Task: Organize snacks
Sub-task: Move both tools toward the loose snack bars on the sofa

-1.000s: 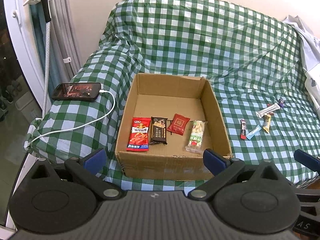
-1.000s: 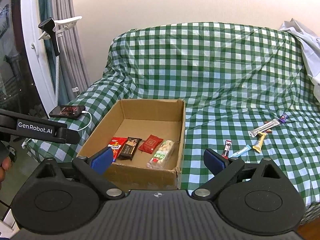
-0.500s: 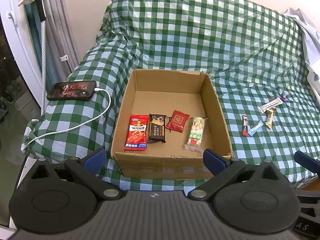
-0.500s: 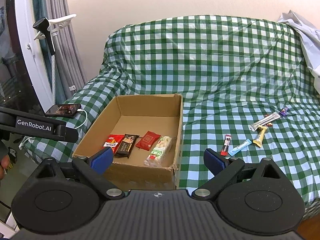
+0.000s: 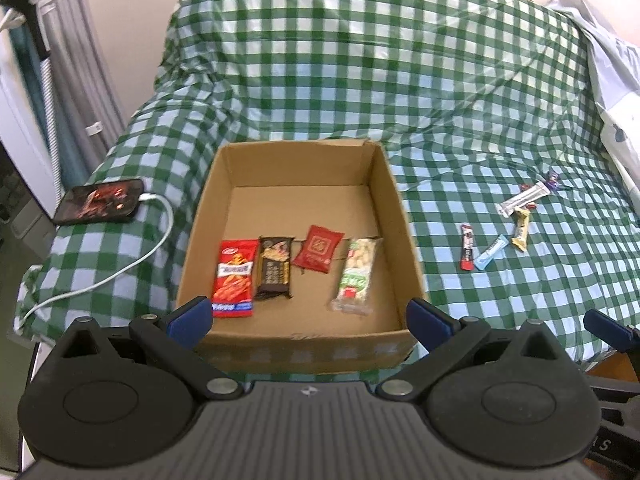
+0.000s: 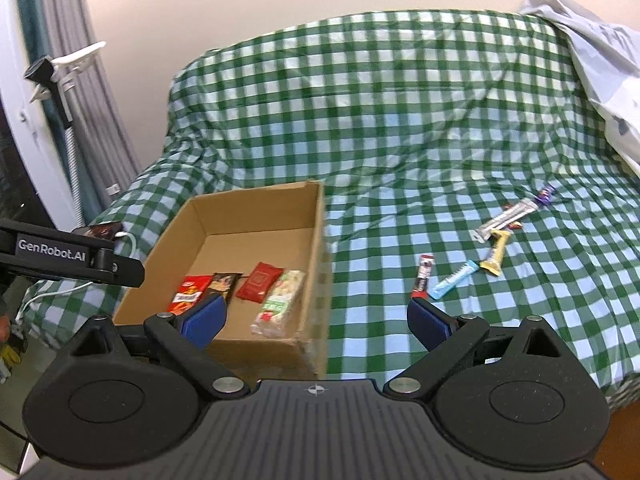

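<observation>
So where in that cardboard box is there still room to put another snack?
The back half of the brown cardboard box is bare floor, up to its far wall. The front is crowded: red packet, dark brown bar, small red pouch and clear green-labelled pack lie in a row.

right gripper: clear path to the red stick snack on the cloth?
Probably yes. The right gripper is open and empty; the red stick snack lies flat on the checked cloth, outside the cardboard box, nothing between.
</observation>
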`<state>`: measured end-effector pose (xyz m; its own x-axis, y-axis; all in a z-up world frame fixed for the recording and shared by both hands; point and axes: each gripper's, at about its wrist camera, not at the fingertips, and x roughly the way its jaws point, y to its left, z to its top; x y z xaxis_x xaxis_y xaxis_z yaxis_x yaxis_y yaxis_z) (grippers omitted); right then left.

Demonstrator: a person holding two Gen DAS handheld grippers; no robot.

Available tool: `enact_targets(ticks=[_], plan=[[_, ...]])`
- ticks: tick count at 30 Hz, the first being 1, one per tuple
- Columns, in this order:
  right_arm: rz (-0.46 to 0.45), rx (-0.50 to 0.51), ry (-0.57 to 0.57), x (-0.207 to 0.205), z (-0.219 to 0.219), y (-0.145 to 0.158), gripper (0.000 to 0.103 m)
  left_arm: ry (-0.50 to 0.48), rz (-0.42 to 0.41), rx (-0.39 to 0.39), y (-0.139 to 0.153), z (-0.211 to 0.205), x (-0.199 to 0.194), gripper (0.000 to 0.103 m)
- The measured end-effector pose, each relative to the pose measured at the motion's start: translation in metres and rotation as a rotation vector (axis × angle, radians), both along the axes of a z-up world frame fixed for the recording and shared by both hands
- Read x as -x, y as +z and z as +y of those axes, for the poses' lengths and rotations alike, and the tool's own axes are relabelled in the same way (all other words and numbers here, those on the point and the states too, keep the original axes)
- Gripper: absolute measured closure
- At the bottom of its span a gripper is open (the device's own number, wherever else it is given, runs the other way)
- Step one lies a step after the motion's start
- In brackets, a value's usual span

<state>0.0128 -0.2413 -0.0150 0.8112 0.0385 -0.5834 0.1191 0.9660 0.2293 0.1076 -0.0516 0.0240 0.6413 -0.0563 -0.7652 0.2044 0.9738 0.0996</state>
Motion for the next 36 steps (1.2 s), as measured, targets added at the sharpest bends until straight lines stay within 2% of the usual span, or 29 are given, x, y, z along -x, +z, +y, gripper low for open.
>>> enact_targets(ticks=[24, 36], plan=[[0.047, 0.033, -0.232, -0.031, -0.108, -0.025, 0.006, -0.133, -0.009, -0.029, -0.008, -0.099, -0.061, 0.000], [0.062, 0.042, -0.323, -0.051, -0.156, -0.038, 0.006, -0.173, -0.004, -0.064, -0.026, -0.151, -0.103, 0.000]])
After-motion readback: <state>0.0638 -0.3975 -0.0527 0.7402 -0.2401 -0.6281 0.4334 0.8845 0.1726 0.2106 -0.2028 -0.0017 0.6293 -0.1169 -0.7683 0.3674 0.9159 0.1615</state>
